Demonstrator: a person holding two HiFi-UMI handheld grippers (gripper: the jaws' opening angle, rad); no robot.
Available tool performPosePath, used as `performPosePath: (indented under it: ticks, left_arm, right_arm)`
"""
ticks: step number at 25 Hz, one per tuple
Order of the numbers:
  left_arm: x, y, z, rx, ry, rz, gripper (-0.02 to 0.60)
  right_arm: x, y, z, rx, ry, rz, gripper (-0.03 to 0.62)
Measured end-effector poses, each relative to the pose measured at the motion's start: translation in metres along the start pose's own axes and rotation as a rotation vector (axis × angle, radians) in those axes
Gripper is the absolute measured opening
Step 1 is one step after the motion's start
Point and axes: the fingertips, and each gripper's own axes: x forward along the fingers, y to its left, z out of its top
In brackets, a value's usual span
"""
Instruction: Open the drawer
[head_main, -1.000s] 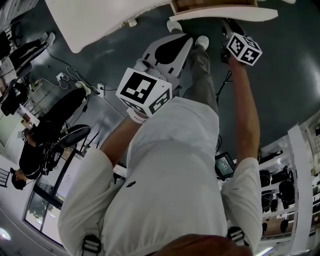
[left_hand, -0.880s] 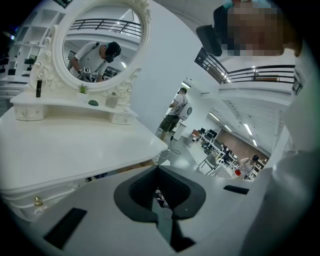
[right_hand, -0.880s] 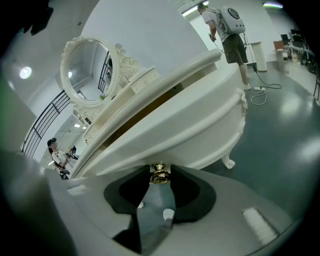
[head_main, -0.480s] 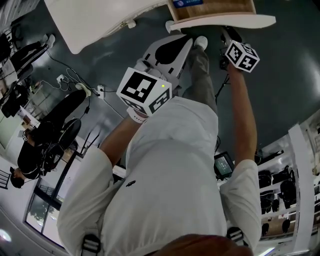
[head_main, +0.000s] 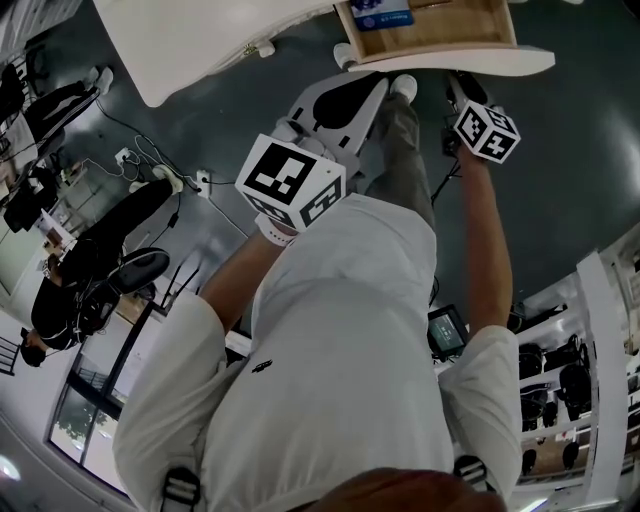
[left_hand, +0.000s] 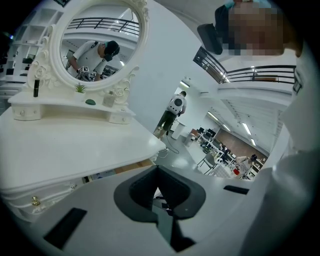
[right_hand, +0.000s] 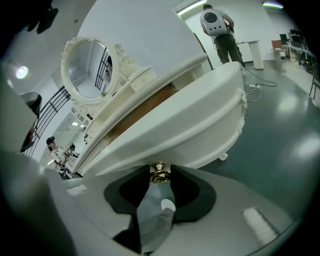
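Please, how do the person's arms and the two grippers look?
The left gripper and the right gripper are white plastic with dark grey pads inside the jaws. Each carries a white cube with black square markers. The person wears a white short-sleeved shirt; the forearms are bare.

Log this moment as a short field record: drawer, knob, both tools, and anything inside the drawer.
drawer: partly open, wooden inside showing below the dressing table top
knob: brass, on the drawer front, between the right tool's jaws
right tool: closed on the knob
left tool: jaws together, nothing in them
contents: a blue and white box at one end of the drawer; the rest is cut off by the frame
mirror: oval, ornate white frame, upright on the table
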Motion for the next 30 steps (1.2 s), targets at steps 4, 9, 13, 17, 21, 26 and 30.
performPosePath:
  ticks: [4,9,13,17,21,26,30]
  left_arm:
    - [0.000,0.000,-0.002,0.001,0.006,0.000,0.009]
    - [0.002,0.002,-0.002,0.002,0.009,-0.003,0.009]
    - [0.004,0.001,0.001,0.007,0.014,-0.011,0.009]
    - [0.000,-0.004,0.001,0.012,0.012,-0.014,0.009]
    - [-0.005,-0.003,0.000,0.011,0.007,-0.009,0.009]
    - [-0.015,0.002,0.007,0.007,-0.007,0.002,0.009]
    - [-0.016,0.004,0.008,0.004,-0.016,0.002,0.009]
  right_arm:
    - [-0.007,-0.001,-0.006,-0.007,0.011,-0.001,0.140]
    - [-0.013,-0.004,-0.018,-0.003,0.020,-0.007,0.140]
    - [-0.014,-0.004,-0.020,-0.002,0.018,-0.010,0.140]
    - [-0.015,-0.003,-0.017,-0.010,0.014,-0.017,0.140]
    - [-0.013,-0.006,-0.018,-0.015,0.017,-0.035,0.141]
    - [-0.018,-0.003,-0.018,-0.037,0.031,-0.064,0.143]
    - [-0.027,-0.001,-0.021,-0.063,0.039,-0.066,0.158]
